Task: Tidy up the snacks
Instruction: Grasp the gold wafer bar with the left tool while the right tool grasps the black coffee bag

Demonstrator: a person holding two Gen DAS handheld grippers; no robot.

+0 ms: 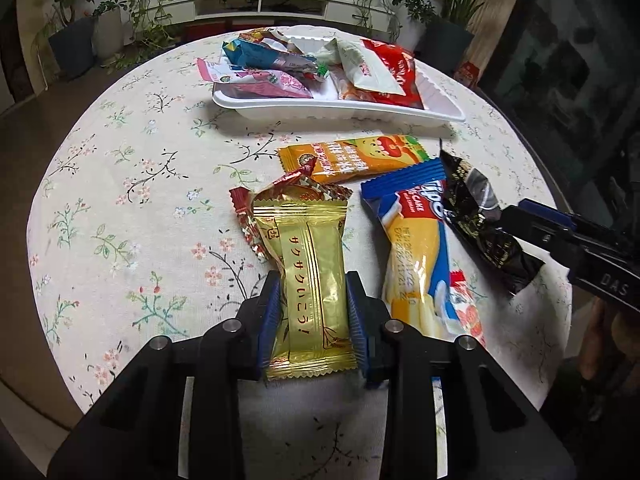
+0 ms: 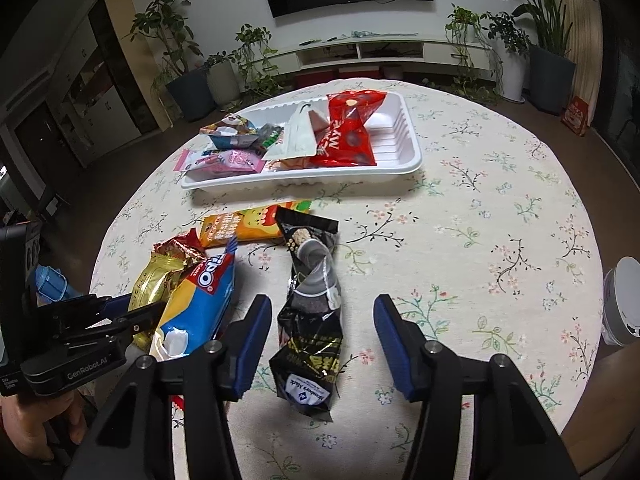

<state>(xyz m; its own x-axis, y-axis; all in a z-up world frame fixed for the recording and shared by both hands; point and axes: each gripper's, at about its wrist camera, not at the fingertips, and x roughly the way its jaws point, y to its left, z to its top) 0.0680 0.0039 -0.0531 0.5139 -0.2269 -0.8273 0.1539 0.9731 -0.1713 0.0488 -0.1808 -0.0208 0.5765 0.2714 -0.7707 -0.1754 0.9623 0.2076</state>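
My left gripper (image 1: 313, 312) is shut on a gold snack packet (image 1: 306, 280), its pads pressing both long edges, low over the table. A blue and yellow cake packet (image 1: 420, 248) lies to its right; it also shows in the right wrist view (image 2: 200, 304). A black snack packet (image 2: 312, 312) lies between the open fingers of my right gripper (image 2: 320, 340), untouched by either pad. An orange packet (image 1: 352, 158) lies further back. A white tray (image 2: 400, 168) at the far side holds several packets, including a red one (image 2: 348, 132).
A red-gold wrapped snack (image 1: 288, 188) lies under the gold packet's far end. The round table has a floral cloth (image 2: 500, 220). A white round object (image 2: 624, 300) sits at the table's right edge. Potted plants and a low TV shelf stand beyond.
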